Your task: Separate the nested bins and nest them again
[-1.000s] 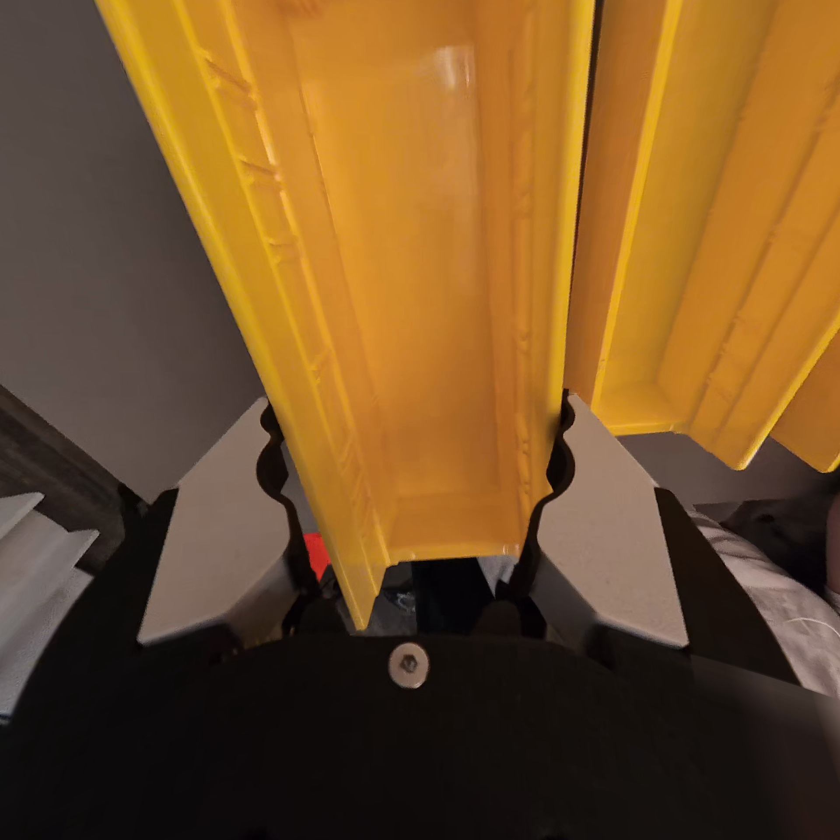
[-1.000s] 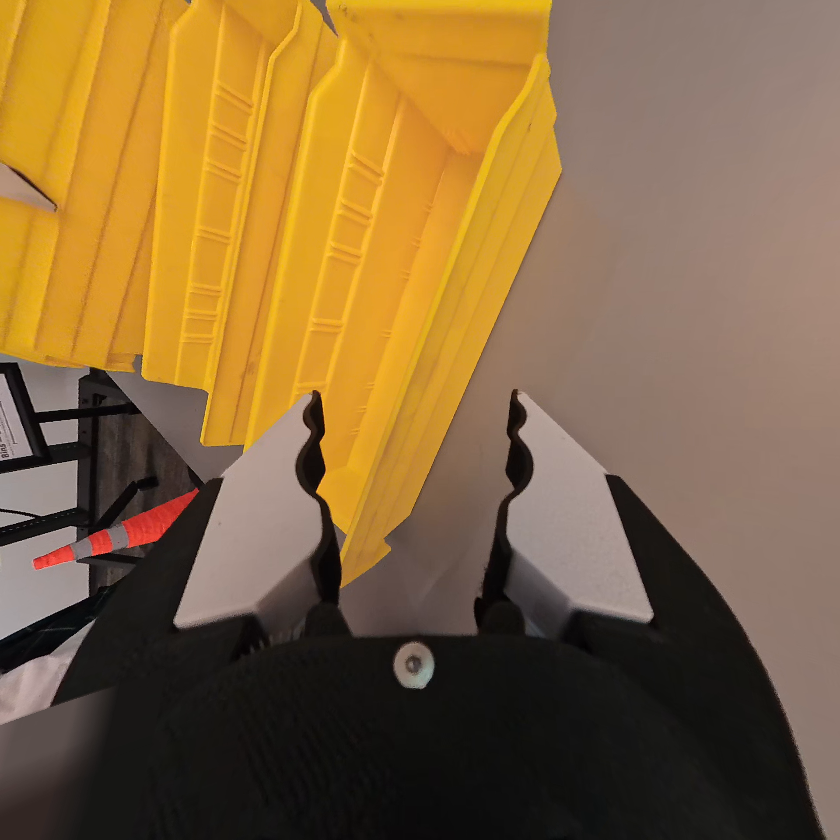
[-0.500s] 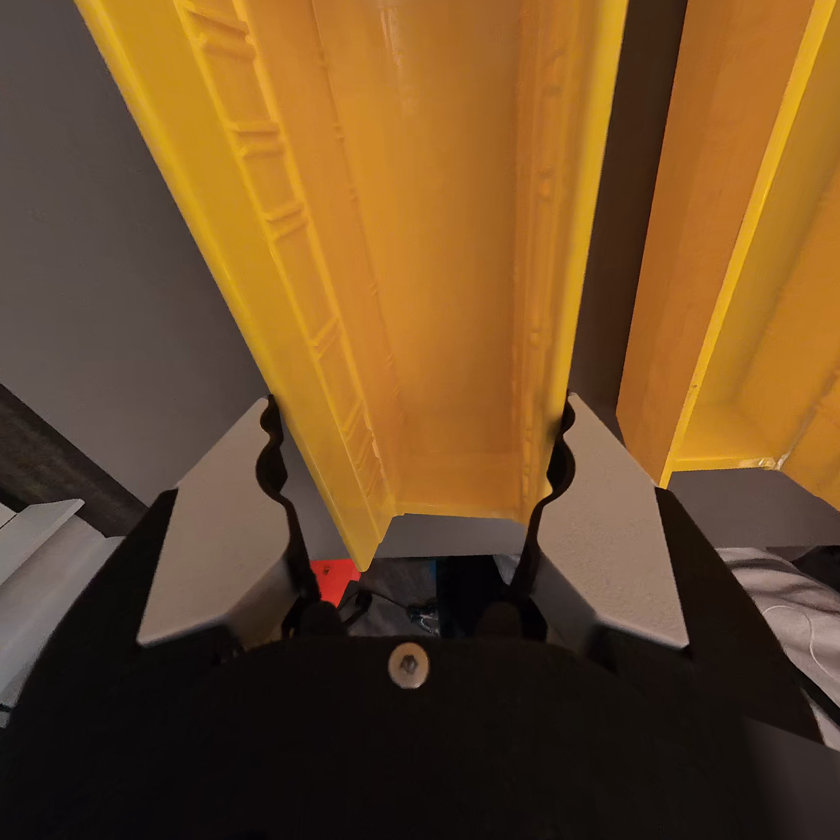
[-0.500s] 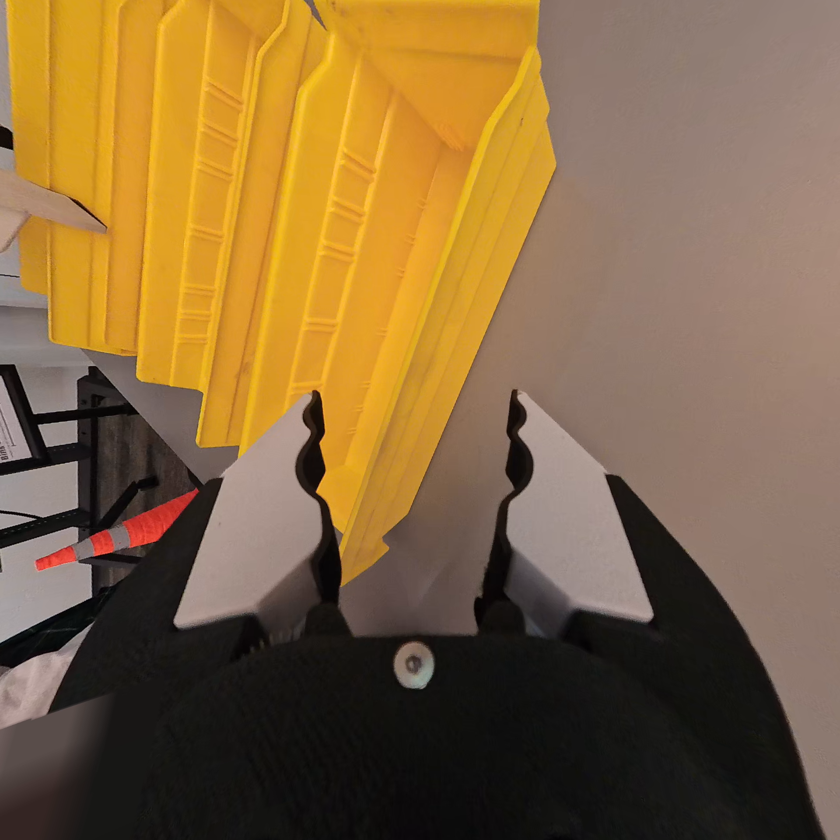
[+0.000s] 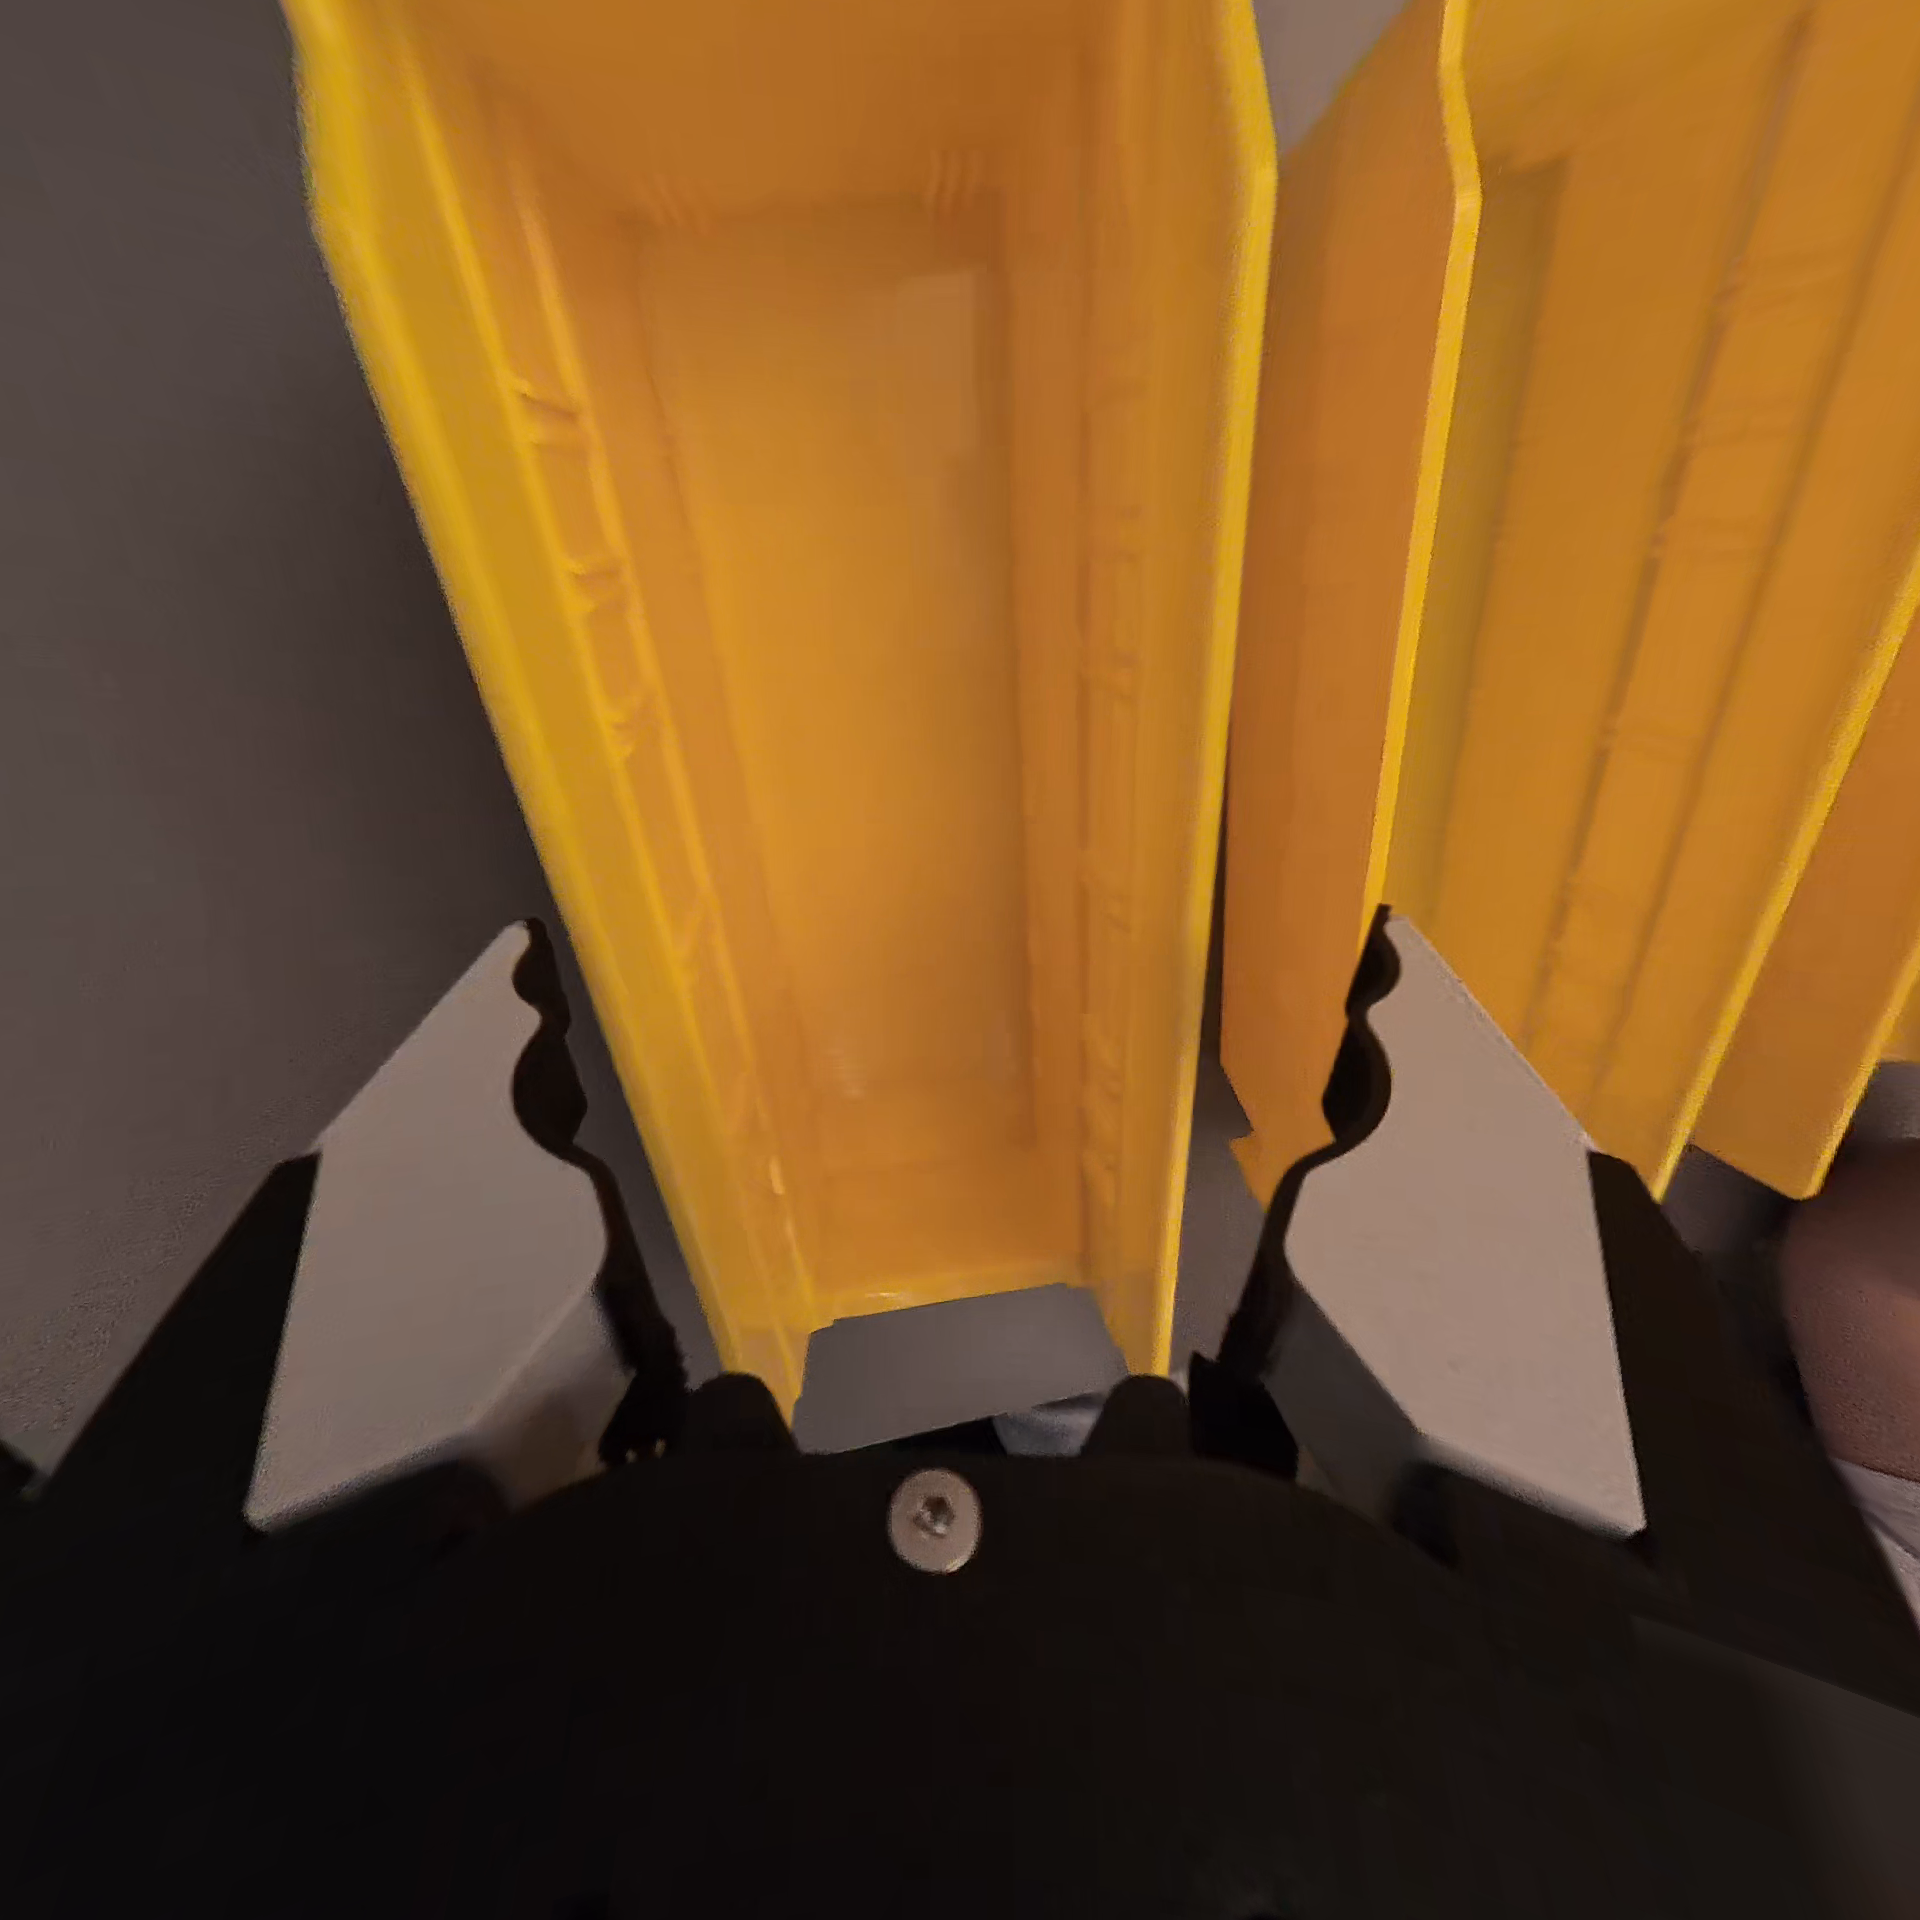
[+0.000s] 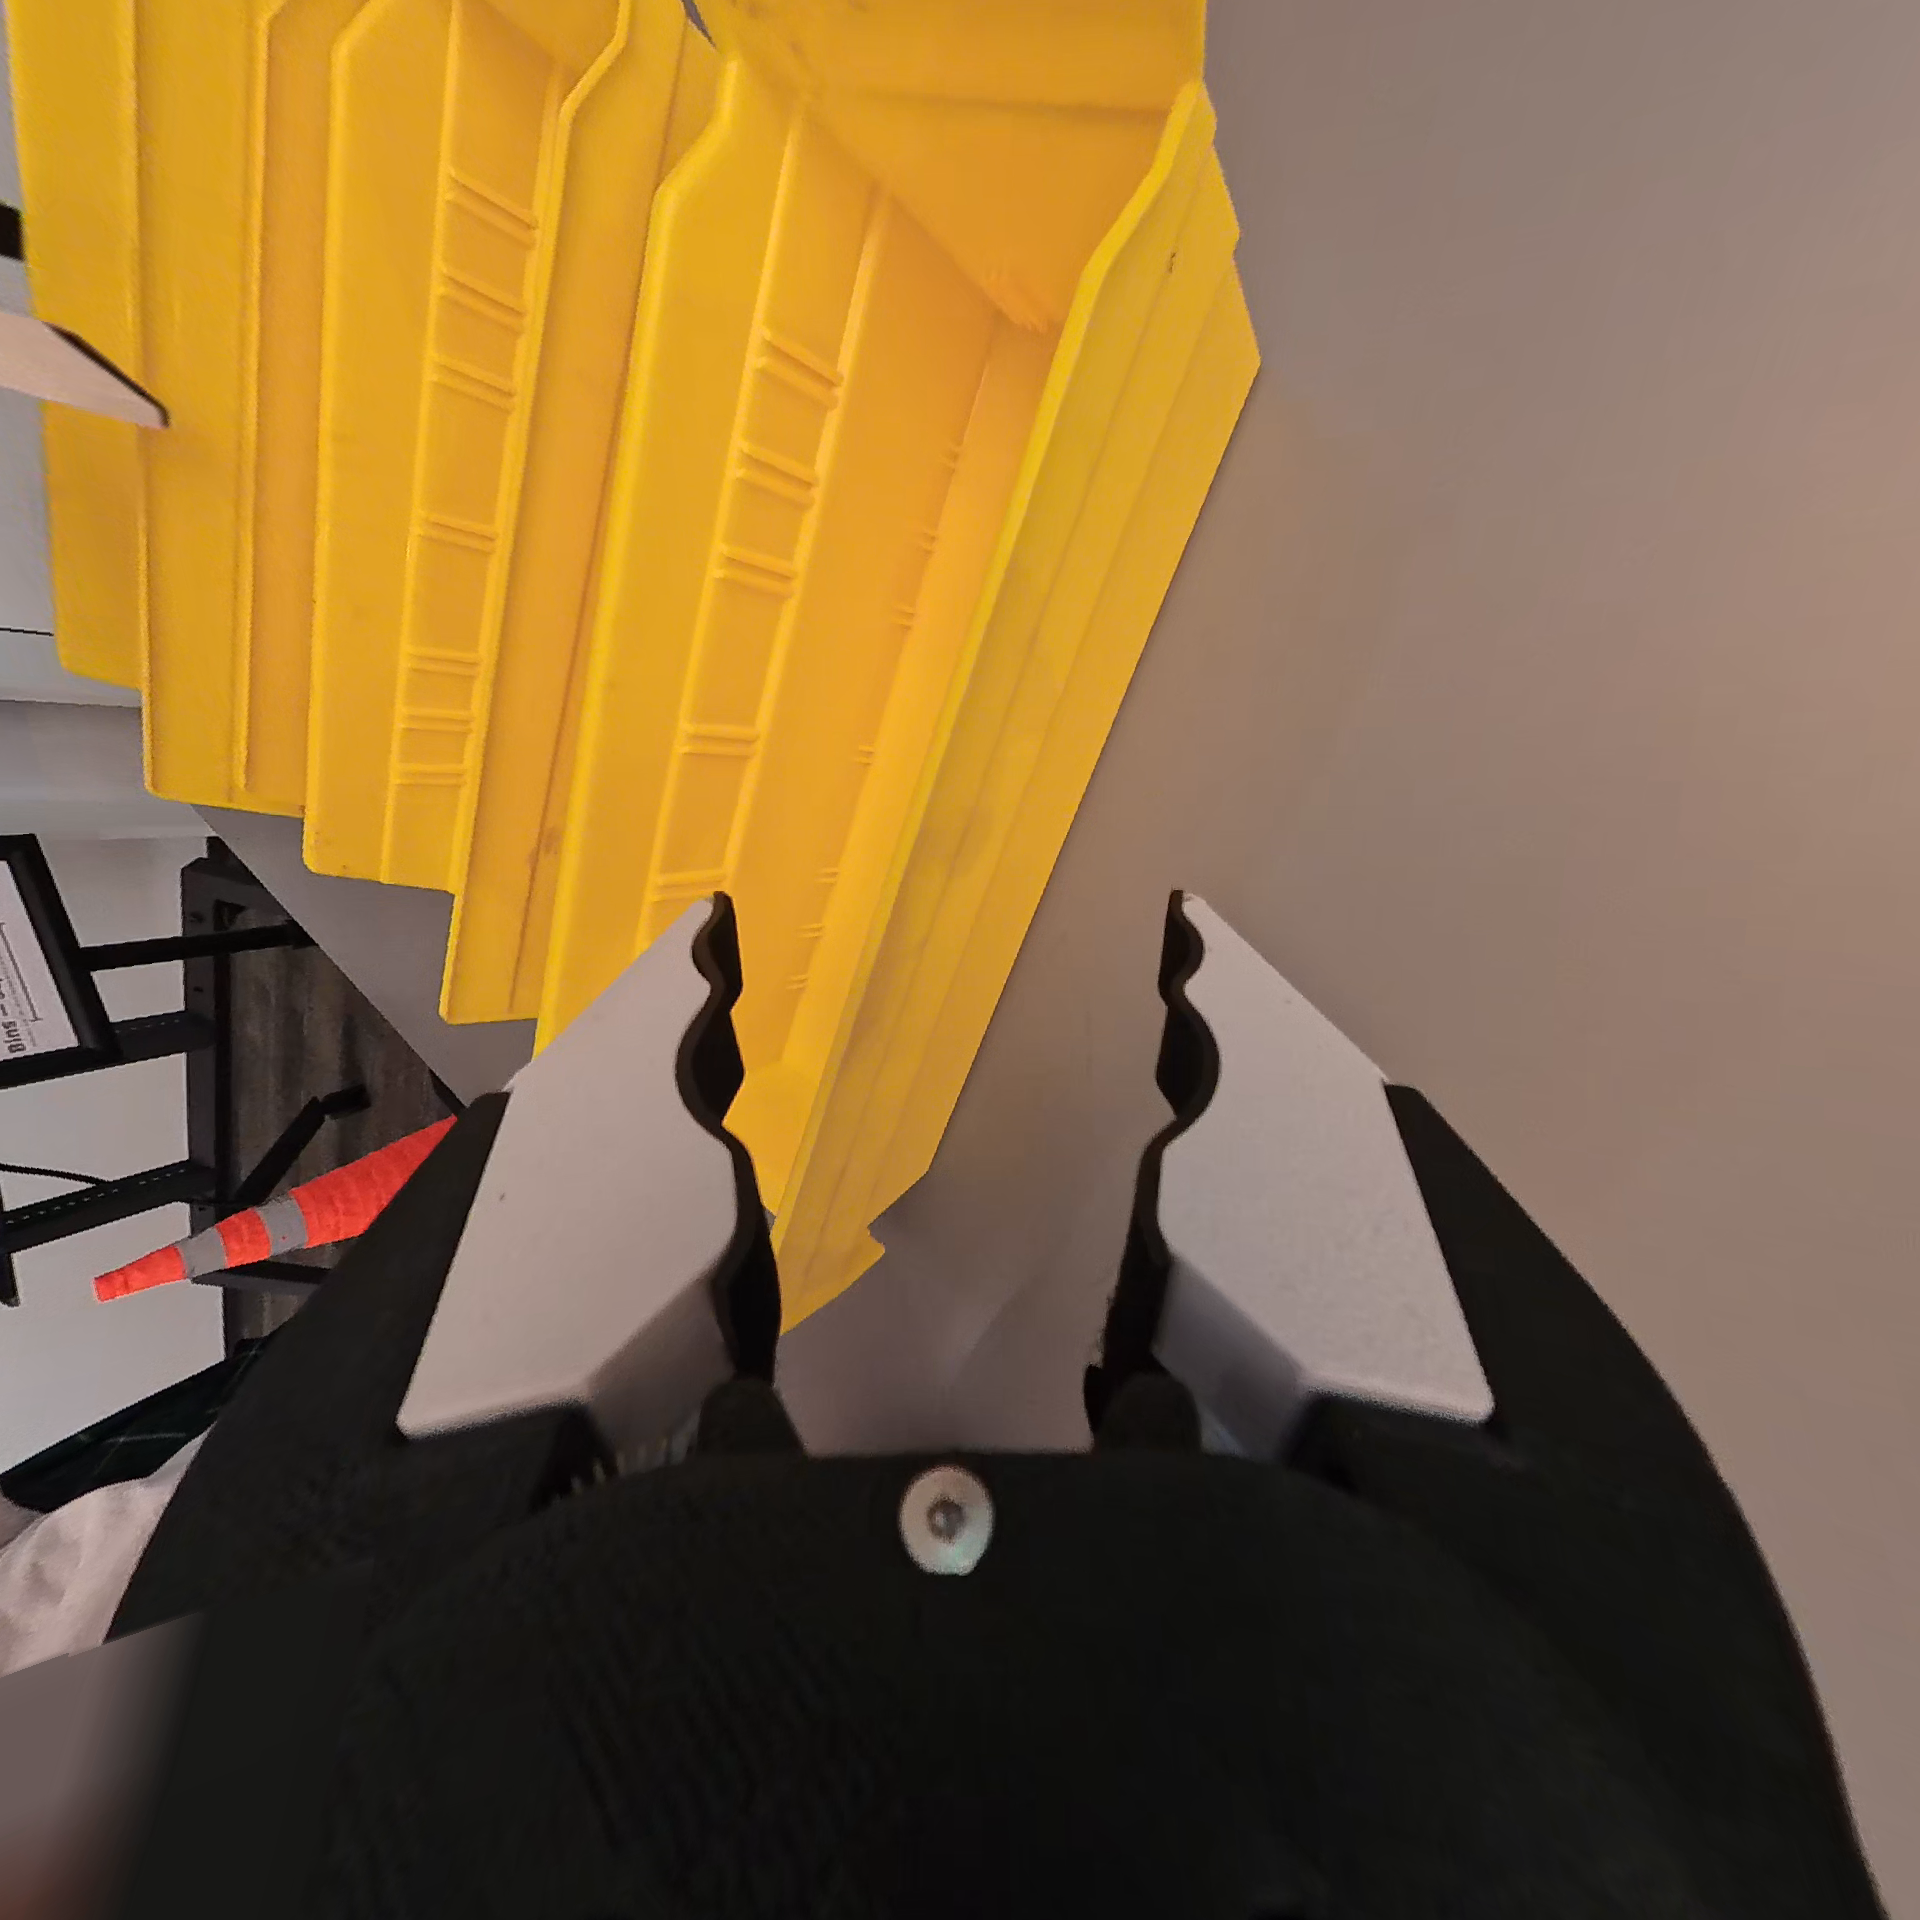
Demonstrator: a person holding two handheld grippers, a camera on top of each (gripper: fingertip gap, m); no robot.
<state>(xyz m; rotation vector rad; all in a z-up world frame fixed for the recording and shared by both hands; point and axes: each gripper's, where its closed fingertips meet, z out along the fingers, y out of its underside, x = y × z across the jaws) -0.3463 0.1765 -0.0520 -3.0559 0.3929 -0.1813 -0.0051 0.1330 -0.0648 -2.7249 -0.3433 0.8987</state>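
The bins [image 6: 644, 499] are plain bright yellow, deepening to orange-yellow inside the nearest one [image 5: 862, 727]. Beneath them the worktop [image 6: 1558, 520] is flat grey. Left of the bins lies a cone [image 6: 281, 1226], orange with a grey band. Each gripper [image 6: 951, 997] has pale grey fingers [image 6: 613, 1143] on black.

grey tabletop [image 6: 1558, 520] | black metal rack [image 6: 156, 1039] far left | orange cone [image 6: 281, 1226] beside it

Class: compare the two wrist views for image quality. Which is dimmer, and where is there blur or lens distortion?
Left wrist view: dimmer, the yellow bin looks shadowed orange, its ribs smeared. Right wrist view: brighter, the bins vivid yellow with crisp ribs; the wide-angle lens tilts the background, the orange cone lying slanted.
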